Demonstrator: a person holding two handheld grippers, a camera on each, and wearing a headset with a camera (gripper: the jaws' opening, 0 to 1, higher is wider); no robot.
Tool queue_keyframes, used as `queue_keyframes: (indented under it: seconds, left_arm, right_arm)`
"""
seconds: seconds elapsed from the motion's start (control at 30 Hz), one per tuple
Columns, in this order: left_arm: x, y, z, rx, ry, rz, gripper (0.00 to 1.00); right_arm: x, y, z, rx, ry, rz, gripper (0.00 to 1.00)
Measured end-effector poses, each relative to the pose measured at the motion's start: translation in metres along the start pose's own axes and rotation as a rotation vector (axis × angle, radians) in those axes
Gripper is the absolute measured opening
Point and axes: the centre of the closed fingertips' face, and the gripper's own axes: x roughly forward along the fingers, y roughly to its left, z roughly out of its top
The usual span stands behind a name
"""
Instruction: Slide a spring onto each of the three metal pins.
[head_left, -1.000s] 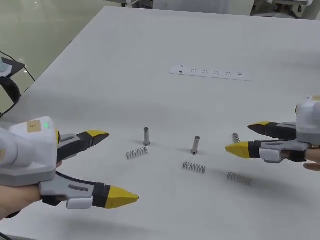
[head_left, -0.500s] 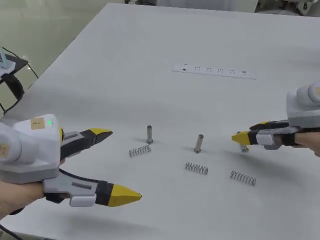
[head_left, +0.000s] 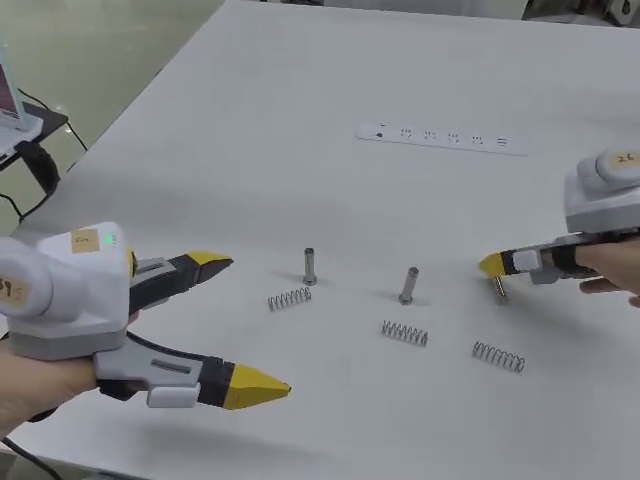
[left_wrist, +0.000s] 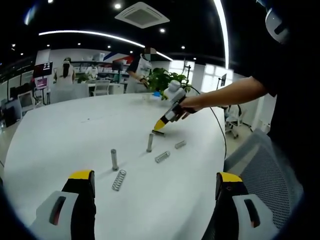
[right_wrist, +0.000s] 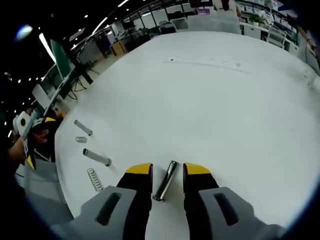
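The left gripper (head_left: 241, 323) is hovering by the near edge of the white table (head_left: 250, 110), toward its left side. Its yellow-tipped jaws are standing spread wide with nothing between them. The table's near left corner is getting cut off by the picture.

Three short grey metal pins are standing in a row along the near edge: the left pin (head_left: 309, 266), the middle pin (head_left: 409, 285) and the right pin (head_left: 498, 290). A small coiled wire spring is lying flat just on the near side of each, apart from it: the left spring (head_left: 289, 298), the middle spring (head_left: 404, 333) and the right spring (head_left: 498, 356). No pin is carrying a spring.

The right gripper (head_left: 490, 266) is pointing in from the table's right edge, and the right hand (head_left: 612, 268) holding it is running off the frame. Its yellow tip is covering the top of the right pin in the head view. In the right gripper view, the jaws are sitting close on either side of that pin. I cannot tell whether they are actually pinching it. The other pins and springs are looking tiny and warped there, hard to sort out.

A flat white power strip (head_left: 440, 138) is lying farther back, toward the middle of the table.
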Motion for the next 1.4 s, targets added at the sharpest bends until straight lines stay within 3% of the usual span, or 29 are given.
queue_keyframes:
  seconds: [0.47,0.8,1.1,1.4]
  left_arm:
    - [-0.003,0.002,-0.001,-0.007,0.002,0.010,0.97]
    - [-0.002,0.002,-0.002,-0.006,0.007,0.005,0.97]
    - [-0.001,0.001,-0.002,-0.011,0.004,0.003,0.97]
    - [0.002,-0.002,0.000,0.000,0.005,-0.006,0.97]
  right_arm:
    - [0.012,-0.012,-0.004,0.008,0.054,-0.041,0.08]
    - [0.015,-0.010,-0.005,-0.017,0.070,-0.046,0.05]
    - [-0.007,0.006,-0.003,-0.038,0.015,-0.035,0.05]
    - [-0.021,0.008,0.001,-0.061,-0.041,-0.037,0.05]
